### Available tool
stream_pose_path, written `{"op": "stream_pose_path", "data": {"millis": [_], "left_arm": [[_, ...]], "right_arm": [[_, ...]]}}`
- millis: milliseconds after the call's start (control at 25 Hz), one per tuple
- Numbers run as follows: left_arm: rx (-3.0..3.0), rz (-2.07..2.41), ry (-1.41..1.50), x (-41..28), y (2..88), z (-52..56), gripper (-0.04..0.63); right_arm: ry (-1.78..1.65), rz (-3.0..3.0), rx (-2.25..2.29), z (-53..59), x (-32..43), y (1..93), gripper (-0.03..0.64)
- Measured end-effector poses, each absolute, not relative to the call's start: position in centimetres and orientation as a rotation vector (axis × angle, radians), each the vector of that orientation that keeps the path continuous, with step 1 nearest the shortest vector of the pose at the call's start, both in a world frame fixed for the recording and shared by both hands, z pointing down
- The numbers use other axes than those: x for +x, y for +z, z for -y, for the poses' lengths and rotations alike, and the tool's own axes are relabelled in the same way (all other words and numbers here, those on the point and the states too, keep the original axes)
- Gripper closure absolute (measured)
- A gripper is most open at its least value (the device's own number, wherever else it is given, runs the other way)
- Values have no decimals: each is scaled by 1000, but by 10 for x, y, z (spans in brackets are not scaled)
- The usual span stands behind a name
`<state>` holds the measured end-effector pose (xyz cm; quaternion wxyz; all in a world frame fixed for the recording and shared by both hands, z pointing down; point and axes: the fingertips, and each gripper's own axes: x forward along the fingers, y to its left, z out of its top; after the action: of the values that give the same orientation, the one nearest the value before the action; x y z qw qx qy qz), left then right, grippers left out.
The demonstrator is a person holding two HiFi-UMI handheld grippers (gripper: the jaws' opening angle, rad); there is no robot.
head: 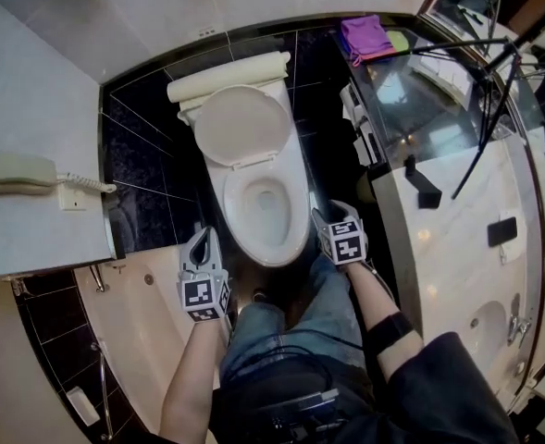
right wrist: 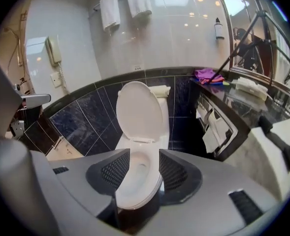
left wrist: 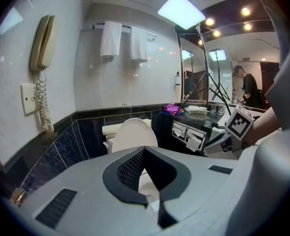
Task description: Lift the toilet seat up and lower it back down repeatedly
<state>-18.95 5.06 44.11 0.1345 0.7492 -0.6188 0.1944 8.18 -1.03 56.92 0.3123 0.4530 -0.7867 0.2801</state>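
The toilet seat (head: 242, 126) is seen raised at 12 o'clock of the uncovered bowl (head: 272, 259). The left gripper (head: 201, 241) is held clenched and empty at 8 o'clock. The right gripper (head: 326, 215) is held released and empty at 3 o'clock.

No text, brand, number or sign is being shown legibly in any view. Only coded black-and-white squares are being displayed: the left marker (head: 201, 293) on the cube of the left tongs (head: 201, 239), and the right marker (head: 348, 248) on the cube of the right tongs (head: 325, 215). No letters are being carried by them.
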Motion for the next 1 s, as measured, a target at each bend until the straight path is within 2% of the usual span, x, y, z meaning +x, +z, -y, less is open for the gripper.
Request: {"op": "stream_pose_path", "data": {"millis": [480, 1000], "left_arm": [[2074, 1753, 657, -202, 595, -56, 595], [2111, 1680, 713, -176, 667, -44, 595]], "right_arm": [[1134, 1908, 1163, -46, 98, 804, 403], [1572, 1857, 1209, -67, 88, 922, 403]]}}
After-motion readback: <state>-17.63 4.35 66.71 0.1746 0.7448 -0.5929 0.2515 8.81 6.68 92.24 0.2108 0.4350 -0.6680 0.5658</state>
